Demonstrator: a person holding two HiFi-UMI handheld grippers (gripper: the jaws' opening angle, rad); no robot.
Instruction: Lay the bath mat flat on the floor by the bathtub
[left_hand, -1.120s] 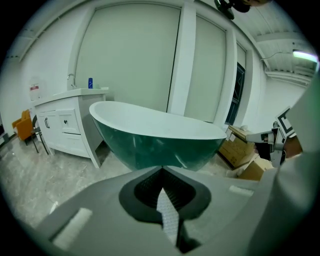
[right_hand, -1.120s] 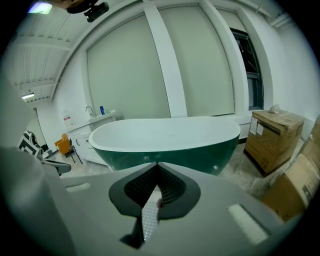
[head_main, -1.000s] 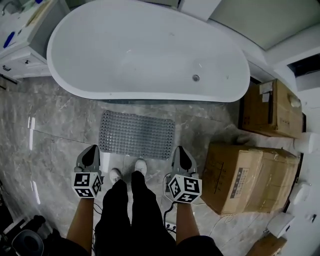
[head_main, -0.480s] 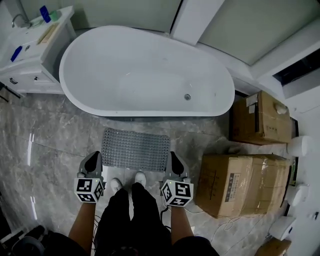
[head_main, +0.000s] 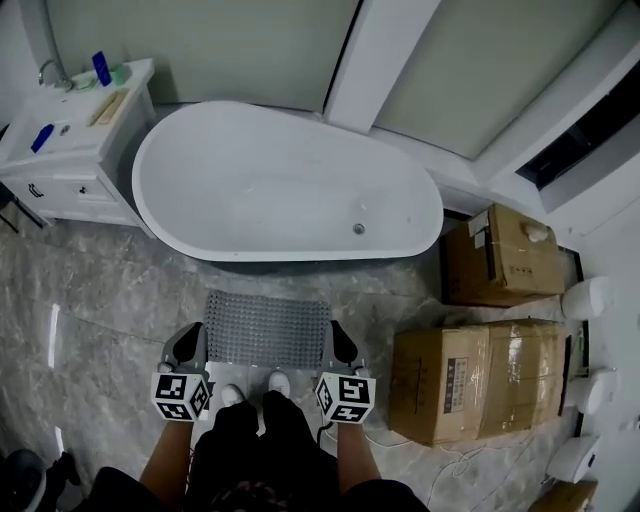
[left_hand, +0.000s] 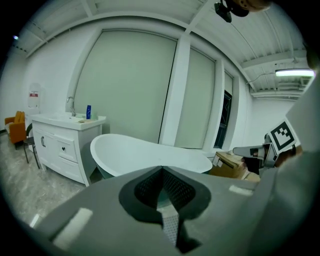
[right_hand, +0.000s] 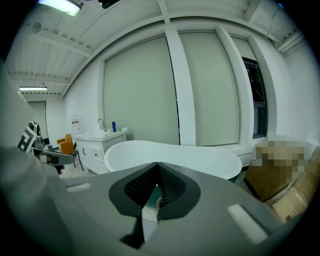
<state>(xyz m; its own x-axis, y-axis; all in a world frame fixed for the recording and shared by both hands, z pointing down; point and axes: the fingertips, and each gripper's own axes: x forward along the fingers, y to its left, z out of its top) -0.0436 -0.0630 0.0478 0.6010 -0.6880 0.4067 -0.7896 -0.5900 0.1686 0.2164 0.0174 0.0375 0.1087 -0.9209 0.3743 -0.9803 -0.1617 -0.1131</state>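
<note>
Lying flat beside the bathtub (head_main: 290, 190), the bath mat (head_main: 268, 330) looked placed; left gripper (head_main: 188, 340) and right gripper (head_main: 340, 342) fingers were pressed together, empty. Checking edges for curls seemed wise.

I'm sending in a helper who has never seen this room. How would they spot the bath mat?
Find the white oval bathtub. On the marbled floor in front of it lies the bath mat: a grey rectangle covered in small bumps, unlike the brown cardboard boxes to its right.
</note>
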